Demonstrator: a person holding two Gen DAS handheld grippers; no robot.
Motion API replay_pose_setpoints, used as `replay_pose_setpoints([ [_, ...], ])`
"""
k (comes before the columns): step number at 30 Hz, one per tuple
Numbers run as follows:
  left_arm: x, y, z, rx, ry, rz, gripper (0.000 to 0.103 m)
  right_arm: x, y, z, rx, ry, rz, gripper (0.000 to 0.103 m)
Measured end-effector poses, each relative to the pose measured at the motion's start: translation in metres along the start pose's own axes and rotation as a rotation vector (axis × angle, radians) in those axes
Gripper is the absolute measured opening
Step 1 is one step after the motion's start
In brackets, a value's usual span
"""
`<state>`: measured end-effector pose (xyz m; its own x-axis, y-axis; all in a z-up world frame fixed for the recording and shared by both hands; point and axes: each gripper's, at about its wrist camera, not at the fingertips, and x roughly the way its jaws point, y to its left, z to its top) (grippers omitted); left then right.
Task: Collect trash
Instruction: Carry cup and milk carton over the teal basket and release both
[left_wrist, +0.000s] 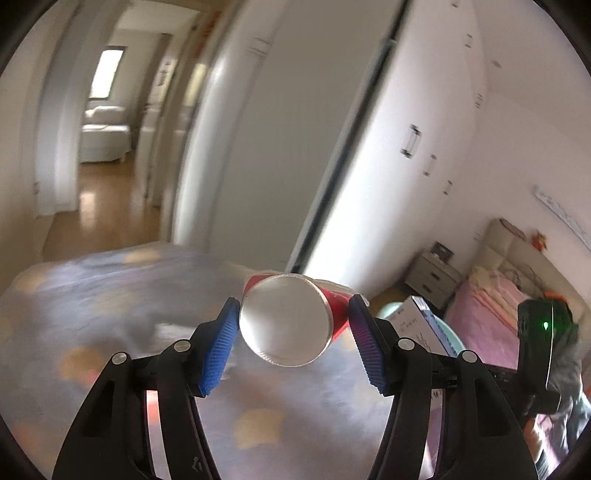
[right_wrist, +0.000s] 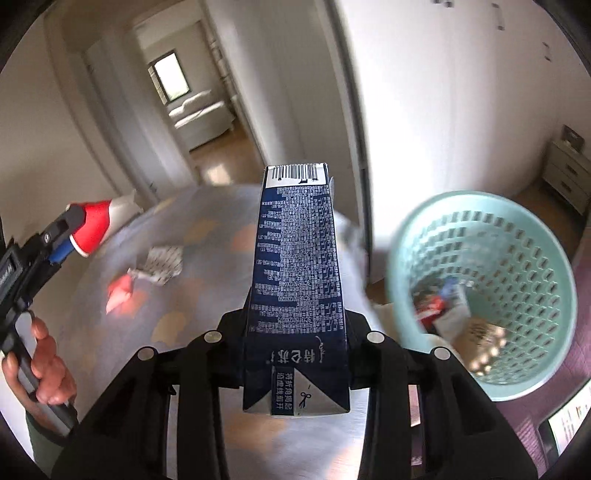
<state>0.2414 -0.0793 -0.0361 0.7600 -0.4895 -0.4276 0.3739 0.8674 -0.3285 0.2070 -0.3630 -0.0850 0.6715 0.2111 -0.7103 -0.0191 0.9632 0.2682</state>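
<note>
Hallway with wood floor opens at left, beyond a bed in a blue-grey patterned cover holding crumpled wrappers. Left gripper clamps a red paper cup; right gripper pinches a navy carton. White wardrobes stand behind; a mint basket with trash sits rightmost.

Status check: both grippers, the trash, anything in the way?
Left hand-held gripper shut on red cup. Right hand-held gripper shut on carton. Basket unobstructed; wrappers on bed.

Black gripper, blue ribbed pads, silver screws.
</note>
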Motion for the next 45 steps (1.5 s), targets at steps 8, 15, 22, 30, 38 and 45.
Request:
replay_pose_setpoints([
  [8,0.069,-0.084,-0.024,0.084,0.142,-0.122,0.058,-0.027,-0.085,-0.002,0.15,-0.052,-0.145,0.033],
  [15,0.131,-0.142,-0.044,0.149,0.254,-0.186,0.058,-0.029,-0.153,-0.009,0.317,-0.044,-0.225,0.033],
  [22,0.182,-0.177,-0.065,0.223,0.35,-0.159,0.058,-0.028,-0.187,-0.01,0.397,-0.039,-0.291,0.033],
  [30,0.201,-0.184,-0.067,0.199,0.355,-0.188,0.075,-0.023,-0.2,-0.001,0.413,-0.06,-0.32,0.035],
  [38,0.163,-0.154,-0.06,0.156,0.313,-0.182,0.075,-0.023,-0.201,0.001,0.404,-0.074,-0.312,0.054],
  [45,0.103,-0.112,-0.045,0.1,0.224,-0.146,0.075,-0.031,-0.17,0.003,0.347,-0.092,-0.245,0.054],
])
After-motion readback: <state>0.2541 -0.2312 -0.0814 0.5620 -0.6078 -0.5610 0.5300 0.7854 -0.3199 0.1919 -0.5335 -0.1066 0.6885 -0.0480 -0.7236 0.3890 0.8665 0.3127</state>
